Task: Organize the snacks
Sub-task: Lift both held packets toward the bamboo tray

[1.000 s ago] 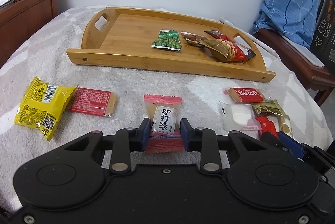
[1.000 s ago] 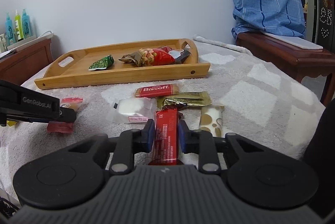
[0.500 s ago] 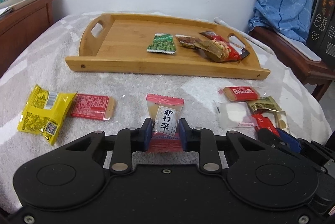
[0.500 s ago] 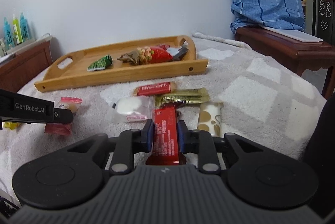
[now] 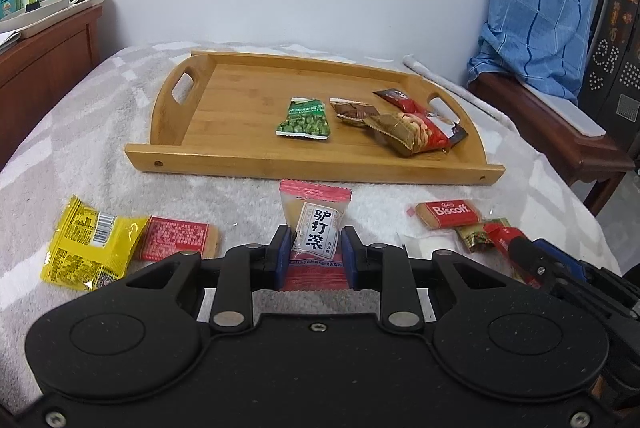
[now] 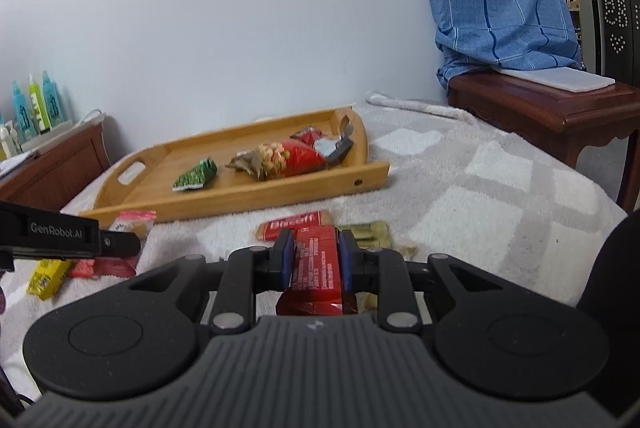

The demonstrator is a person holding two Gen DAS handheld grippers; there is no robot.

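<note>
Jaws tilted downward: left gripper (image 5: 314,252) clamps pink-topped packet (image 5: 315,228), right gripper (image 6: 314,260) red bar (image 6: 316,264).

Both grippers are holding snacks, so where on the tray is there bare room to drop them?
The wooden tray is bare on its left half, between the handle cutout and the green pea packet. Its right end is crowded with overlapping packets.

both wrist views look low across the bed, sharing the tray (image 5: 304,164) (image 6: 240,194)
</note>
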